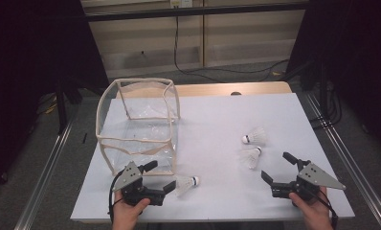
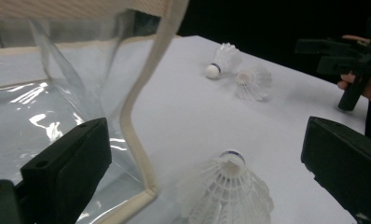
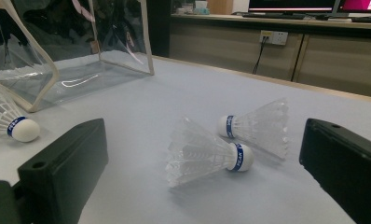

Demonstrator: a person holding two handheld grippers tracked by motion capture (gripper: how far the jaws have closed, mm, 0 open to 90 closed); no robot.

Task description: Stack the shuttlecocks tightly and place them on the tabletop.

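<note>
Right now the nearest shuttlecock [image 1: 187, 182] lies on its side on the table [image 1: 217, 120], just past my left gripper [image 1: 161, 178], whose jaws are spread. Beside it stands the clear bag [image 1: 138, 124]. My right gripper [image 1: 280, 168], also spread, faces two more shuttlecocks [image 1: 252, 157].

Left gripper view: nearest shuttlecock [image 2: 228, 191] cut off at the bottom edge, feather skirt only partly in frame; clear bag [image 2: 81, 93] runs off the top and left edges. Right gripper view: left shuttlecock [image 3: 9, 119] clipped by the left edge, skirt mostly out of frame. High view: blue bands on the shuttlecocks too small to read, probably lettering.
</note>
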